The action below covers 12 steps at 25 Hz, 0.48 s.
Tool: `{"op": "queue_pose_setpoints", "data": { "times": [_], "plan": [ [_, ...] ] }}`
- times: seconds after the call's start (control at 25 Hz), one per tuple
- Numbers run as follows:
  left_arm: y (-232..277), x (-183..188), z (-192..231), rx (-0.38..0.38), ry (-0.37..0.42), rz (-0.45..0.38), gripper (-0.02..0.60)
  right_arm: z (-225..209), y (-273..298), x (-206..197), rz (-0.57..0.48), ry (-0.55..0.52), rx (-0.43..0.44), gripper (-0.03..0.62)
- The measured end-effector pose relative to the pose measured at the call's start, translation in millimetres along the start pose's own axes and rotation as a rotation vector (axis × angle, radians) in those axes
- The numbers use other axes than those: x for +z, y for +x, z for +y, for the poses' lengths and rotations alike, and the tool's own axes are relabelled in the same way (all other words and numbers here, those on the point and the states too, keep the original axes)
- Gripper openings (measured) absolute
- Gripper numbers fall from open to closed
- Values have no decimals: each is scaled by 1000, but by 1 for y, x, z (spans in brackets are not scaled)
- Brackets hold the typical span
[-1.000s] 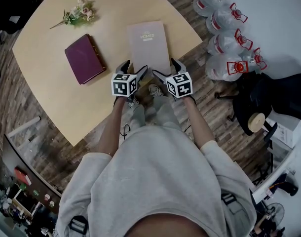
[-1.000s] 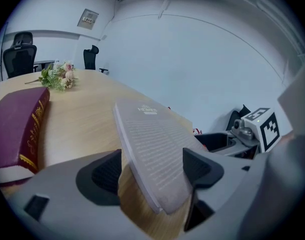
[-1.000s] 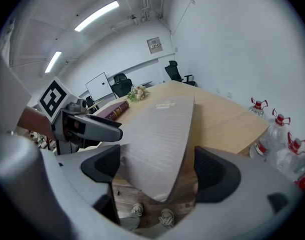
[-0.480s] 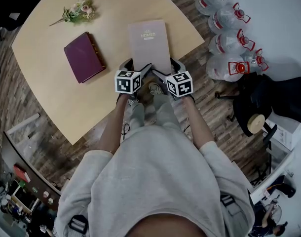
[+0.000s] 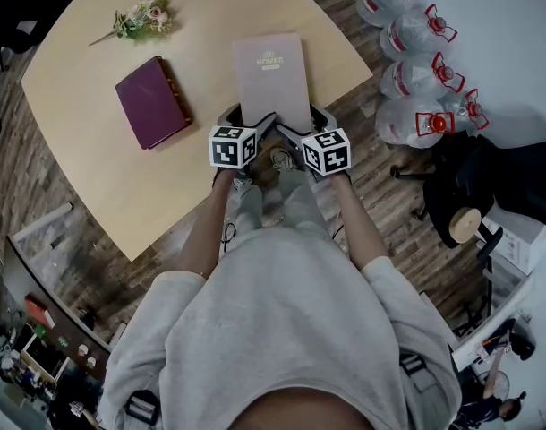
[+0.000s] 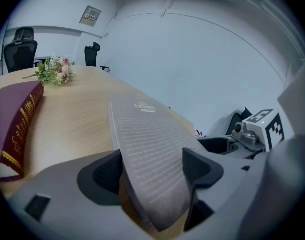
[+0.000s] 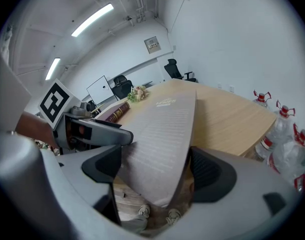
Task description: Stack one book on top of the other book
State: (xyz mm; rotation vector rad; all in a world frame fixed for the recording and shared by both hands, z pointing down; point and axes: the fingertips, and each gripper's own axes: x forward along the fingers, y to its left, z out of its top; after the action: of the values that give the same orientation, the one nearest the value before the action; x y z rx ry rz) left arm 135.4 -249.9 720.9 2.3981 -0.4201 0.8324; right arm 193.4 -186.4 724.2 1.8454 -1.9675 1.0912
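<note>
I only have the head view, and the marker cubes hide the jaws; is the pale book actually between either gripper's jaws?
Observer: Yes. In the left gripper view, the pale book's near end lies between the left gripper's wide-open jaws.
Operator: And the right gripper?
Observer: Likewise. The right gripper straddles the same end, jaws apart and not clamped on it.
Operator: Does that end overhang?
Observer: Yes. The right gripper view shows floor and shoes beneath it.
</note>
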Motion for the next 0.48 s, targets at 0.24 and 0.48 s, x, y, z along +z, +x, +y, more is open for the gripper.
{"op": "queue_pose_setpoints", "data": {
  "times": [0.24, 0.48],
  "plan": [
    [-2, 0, -3, 8, 2, 6, 379, 0, -4, 0, 15, -14, -11, 433],
    [-5, 11, -6, 6, 5, -24, 379, 0, -9, 12, -7, -44, -29, 430]
  ]
}}
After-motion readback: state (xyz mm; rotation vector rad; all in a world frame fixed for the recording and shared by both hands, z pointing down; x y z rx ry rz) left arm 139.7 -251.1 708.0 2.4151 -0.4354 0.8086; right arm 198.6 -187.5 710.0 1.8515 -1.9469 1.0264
